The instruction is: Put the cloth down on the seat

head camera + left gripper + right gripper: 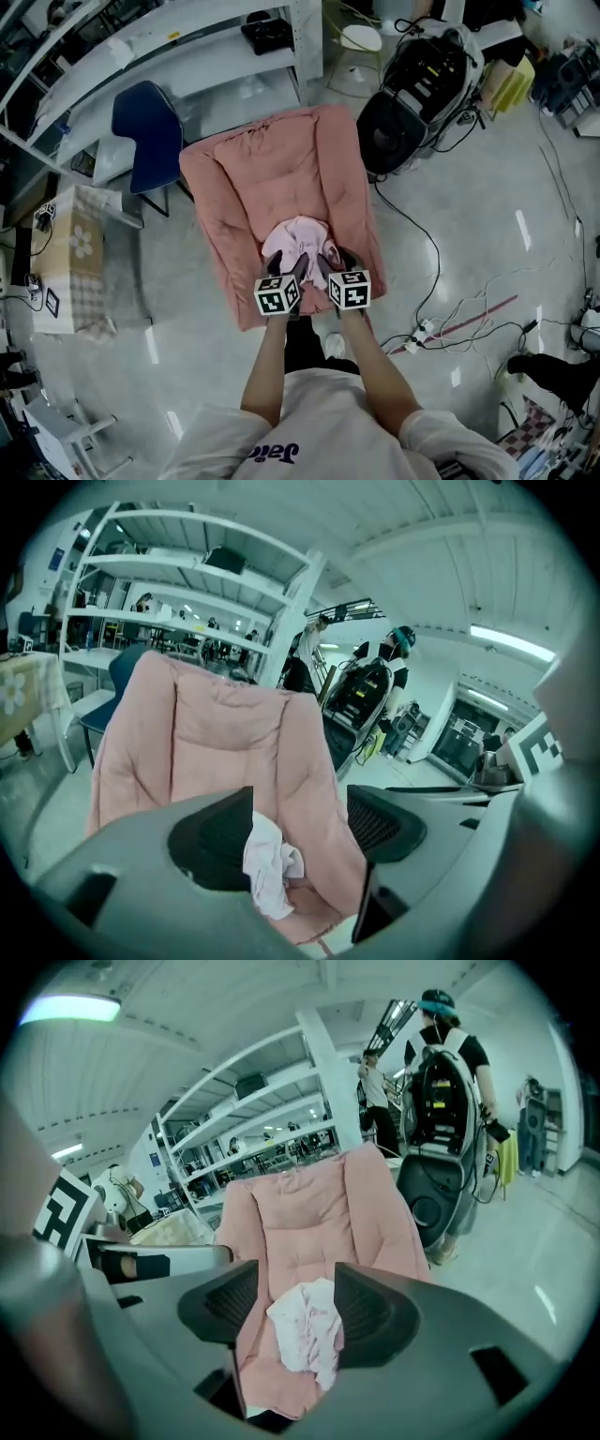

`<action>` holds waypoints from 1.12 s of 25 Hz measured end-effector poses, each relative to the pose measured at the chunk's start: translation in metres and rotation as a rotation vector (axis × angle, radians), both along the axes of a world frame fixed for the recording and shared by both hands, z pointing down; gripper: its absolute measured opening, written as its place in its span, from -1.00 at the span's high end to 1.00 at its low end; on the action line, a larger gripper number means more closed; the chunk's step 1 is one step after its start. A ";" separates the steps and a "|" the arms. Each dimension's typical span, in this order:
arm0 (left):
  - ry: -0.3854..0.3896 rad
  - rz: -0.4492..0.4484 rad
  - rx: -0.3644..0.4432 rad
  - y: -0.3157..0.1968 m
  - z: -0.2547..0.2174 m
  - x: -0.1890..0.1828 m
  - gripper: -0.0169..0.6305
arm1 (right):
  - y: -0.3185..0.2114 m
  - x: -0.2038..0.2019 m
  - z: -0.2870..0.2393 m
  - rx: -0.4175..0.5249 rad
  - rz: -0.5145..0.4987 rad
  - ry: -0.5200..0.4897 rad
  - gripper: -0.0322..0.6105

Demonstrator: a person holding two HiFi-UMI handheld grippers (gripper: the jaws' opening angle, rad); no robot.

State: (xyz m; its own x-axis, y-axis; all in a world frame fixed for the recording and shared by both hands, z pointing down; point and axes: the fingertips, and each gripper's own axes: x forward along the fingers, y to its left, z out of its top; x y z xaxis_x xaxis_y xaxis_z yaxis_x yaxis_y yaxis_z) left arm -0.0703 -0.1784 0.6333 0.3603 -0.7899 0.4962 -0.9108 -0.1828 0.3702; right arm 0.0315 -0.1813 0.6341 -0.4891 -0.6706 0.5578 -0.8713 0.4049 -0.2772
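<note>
A crumpled pale pink cloth [298,236] lies on the front of the pink padded seat [272,169]. Both grippers hover side by side at its near edge. My left gripper [296,269] is open; in the left gripper view the cloth [270,864] sits on the seat cushion [225,733] just beside the left jaw of this gripper [300,827]. My right gripper [325,265] is open too; in its own view the cloth [305,1326] lies beyond the gap of that gripper [295,1302], reaching to the right jaw, on the pink seat [309,1213].
A blue chair [148,131] and white shelving [187,47] stand behind the seat on the left. A black machine [422,84] stands to the right, with cables [422,244] and a power strip [419,333] on the floor. A cloth-covered small table [70,253] is at left.
</note>
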 end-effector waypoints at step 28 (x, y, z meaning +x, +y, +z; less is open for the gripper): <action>-0.076 -0.089 0.583 0.065 -0.289 0.007 0.78 | 0.050 0.007 -0.282 0.585 -0.073 -0.041 0.74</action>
